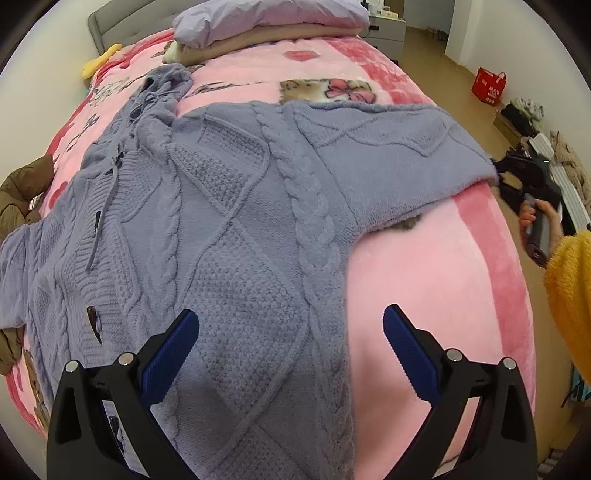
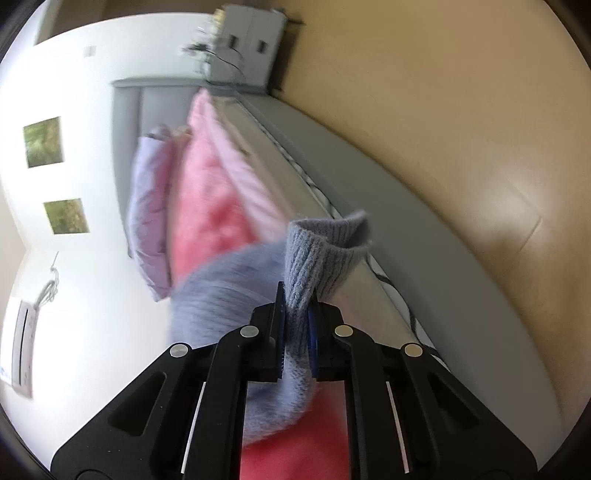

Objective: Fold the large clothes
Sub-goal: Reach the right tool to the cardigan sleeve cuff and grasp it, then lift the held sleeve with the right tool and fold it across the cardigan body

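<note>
A big blue-grey knitted sweater point(image 1: 236, 229) lies spread out on a pink blanket point(image 1: 424, 280) that covers the bed. It has thick rope-like braids and diamond shapes knitted into it. Its hood point(image 1: 162, 92) is bunched up near the far end, and thin cords hang down from it over the front. One sleeve point(image 1: 388, 147) stretches out flat toward the right edge of the bed. The left gripper point(image 1: 291, 350) hangs over the bottom part of the sweater with its two blue pads wide apart, and nothing is between them. One pad is over the knit and the other is over the bare pink blanket. The right gripper point(image 2: 295, 328) is squeezed tight on the ribbed cuff point(image 2: 325, 247) of the sweater's sleeve, and the open end of the cuff sticks up past the pads. That picture is tilted and a bit blurry. In the left view, a hand point(image 1: 535, 218) with a fuzzy yellow sleeve point(image 1: 569, 295) holds the right gripper's handle at the right side of the bed. A light purple pillow point(image 1: 266, 18) sits at the head of the bed, and a brown coat point(image 1: 22, 192) lies at the left edge. A red bag point(image 1: 489, 85) stands on the floor by the wall.
</note>
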`<state>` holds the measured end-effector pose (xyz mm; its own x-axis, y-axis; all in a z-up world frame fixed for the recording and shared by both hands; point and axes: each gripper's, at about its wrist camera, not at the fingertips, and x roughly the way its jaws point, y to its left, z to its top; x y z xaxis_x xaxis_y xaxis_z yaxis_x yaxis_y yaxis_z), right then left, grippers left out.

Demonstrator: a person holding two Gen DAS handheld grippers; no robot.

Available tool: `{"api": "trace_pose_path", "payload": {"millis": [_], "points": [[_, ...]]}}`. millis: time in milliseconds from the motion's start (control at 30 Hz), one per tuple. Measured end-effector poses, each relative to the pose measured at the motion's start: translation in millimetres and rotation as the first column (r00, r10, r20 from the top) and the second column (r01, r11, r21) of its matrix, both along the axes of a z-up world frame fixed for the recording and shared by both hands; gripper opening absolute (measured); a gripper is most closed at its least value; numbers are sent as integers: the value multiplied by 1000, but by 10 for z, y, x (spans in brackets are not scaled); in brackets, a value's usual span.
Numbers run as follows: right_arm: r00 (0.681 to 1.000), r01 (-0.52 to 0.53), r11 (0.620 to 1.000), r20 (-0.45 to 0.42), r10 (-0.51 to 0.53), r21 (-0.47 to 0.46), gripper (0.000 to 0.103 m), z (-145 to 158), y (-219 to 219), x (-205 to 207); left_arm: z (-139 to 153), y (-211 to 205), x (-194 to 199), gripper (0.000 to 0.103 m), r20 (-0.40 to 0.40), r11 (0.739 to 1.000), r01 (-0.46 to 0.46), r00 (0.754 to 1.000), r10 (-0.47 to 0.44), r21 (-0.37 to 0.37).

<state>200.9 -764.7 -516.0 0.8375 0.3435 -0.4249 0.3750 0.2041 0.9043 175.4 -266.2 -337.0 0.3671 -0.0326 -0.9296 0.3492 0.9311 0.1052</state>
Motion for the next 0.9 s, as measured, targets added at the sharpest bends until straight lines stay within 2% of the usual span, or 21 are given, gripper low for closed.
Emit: {"api": "trace_pose_path", "payload": {"millis": [133, 167, 300, 400, 467, 567, 633, 700, 733, 833, 900], "points": [[995, 4, 990, 100, 11, -144, 9, 865, 107, -153, 3, 142, 25, 98, 2, 999, -29, 1000, 29, -43], [992, -15, 978, 120, 41, -210, 8, 1207, 213, -115, 1, 187, 31, 98, 1, 998, -35, 999, 35, -52], [966, -96, 947, 202, 164, -308, 8, 2212, 769, 40, 58, 412, 77, 98, 5, 993, -81, 997, 82, -91], [913, -237, 854, 194, 358, -464, 8, 2896, 1579, 317, 146, 645, 124, 98, -8, 986, -96, 995, 96, -138], [876, -320, 789, 153, 457, -525, 8, 3149, 2152, 488, 251, 889, 146, 98, 14, 979, -111, 993, 115, -170], [812, -426, 674, 74, 579, -603, 8, 3342, 3076, 679, 378, 1243, 188, 98, 32, 974, -122, 991, 131, -192], [778, -462, 612, 39, 628, -641, 8, 3401, 3605, 727, 453, 1526, 203, 98, 42, 971, -131, 989, 142, -202], [736, -512, 542, -14, 677, -666, 8, 3337, 4255, 759, 500, 1803, 205, 98, 47, 969, -138, 987, 151, -207], [726, -526, 518, -39, 687, -674, 8, 3291, 4480, 795, 516, 1981, 204, 98, 51, 969, -139, 987, 153, -205], [686, -538, 399, -111, 719, -743, 8, 3184, 5438, 811, 503, 2476, 204, 98, 72, 973, -152, 983, 167, -173], [660, -554, 359, -133, 740, -751, 8, 3079, 5838, 874, 448, 2844, 221, 98, 74, 971, -173, 980, 187, -163]]}}
